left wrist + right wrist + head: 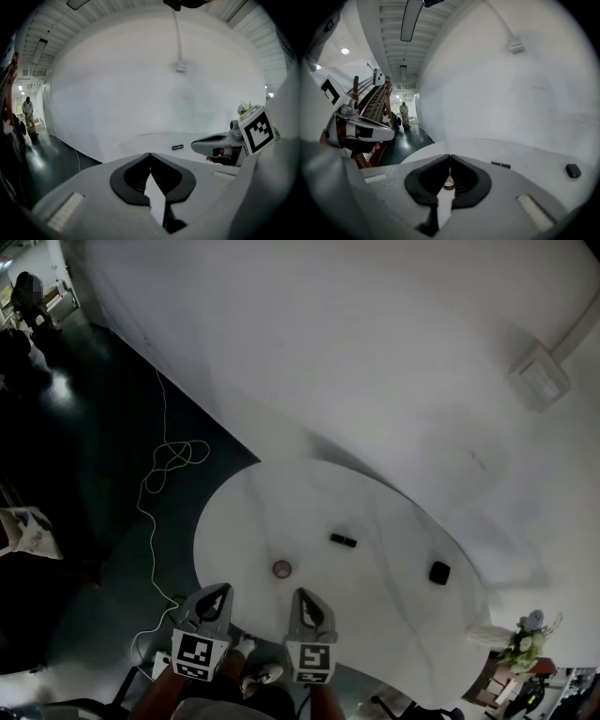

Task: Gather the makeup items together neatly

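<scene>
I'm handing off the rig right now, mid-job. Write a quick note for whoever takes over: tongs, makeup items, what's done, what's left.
Left tongs: shut, empty, at the near edge of the table.
Right tongs: shut, empty, beside the left ones.
Items: small round pot just ahead of the tongs; black tube further in, mid-table; black square compact off to the right. All three lie apart.
Done: nothing gathered yet.
Left: pick a spot, probably near the tube, and bring the other two beside it.
</scene>
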`<state>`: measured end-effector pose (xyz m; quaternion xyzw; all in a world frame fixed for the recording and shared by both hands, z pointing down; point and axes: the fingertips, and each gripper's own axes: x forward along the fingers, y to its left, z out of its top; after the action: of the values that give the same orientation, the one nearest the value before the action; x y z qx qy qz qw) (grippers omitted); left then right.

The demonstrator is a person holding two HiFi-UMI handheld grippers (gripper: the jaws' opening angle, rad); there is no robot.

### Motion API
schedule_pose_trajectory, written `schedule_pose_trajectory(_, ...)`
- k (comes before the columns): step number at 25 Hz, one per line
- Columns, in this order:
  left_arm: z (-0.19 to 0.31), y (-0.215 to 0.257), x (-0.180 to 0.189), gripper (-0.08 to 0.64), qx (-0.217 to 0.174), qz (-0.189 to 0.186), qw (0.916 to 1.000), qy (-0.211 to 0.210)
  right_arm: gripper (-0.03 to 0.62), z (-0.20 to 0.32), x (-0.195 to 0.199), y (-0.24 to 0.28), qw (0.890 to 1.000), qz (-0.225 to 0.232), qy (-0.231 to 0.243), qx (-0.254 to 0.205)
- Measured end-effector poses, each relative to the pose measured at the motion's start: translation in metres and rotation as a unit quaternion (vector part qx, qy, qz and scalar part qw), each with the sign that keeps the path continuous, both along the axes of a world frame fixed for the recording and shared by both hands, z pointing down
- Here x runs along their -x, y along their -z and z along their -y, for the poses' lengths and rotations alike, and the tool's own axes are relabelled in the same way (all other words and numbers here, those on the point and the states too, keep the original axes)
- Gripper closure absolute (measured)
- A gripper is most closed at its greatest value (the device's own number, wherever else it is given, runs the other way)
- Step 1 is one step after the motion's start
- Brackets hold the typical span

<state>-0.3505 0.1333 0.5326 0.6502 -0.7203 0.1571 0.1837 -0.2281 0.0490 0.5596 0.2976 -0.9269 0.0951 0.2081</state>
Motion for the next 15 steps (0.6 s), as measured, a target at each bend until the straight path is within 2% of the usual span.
schedule_pose_trajectory(1, 0.001, -0.006, 0.001, 0.549, 0.004, -0.002, 1.0000, 0.000, 0.585, 0.002, 0.003, -0.008, 1.000, -0.004, 0.002, 0.004)
schedule_pose_trajectory(7, 0.006, -0.032, 0.007, 0.549, 0.022, -0.013, 0.9997, 0.005, 0.393, 0.012, 0.015, -0.049, 0.999, -0.033, 0.016, 0.030)
schedule_pose_trajectory(10, 0.010, -0.040, 0.009, 0.549, 0.028, -0.018, 0.9994, 0.005, 0.328, 0.013, 0.023, -0.068, 0.997, -0.050, 0.033, 0.050)
schedule_pose_trajectory(15, 0.013, -0.051, 0.014, 0.549, 0.036, -0.025, 0.9990, 0.007, 0.293, 0.013, 0.037, -0.097, 0.993, -0.084, 0.061, 0.061)
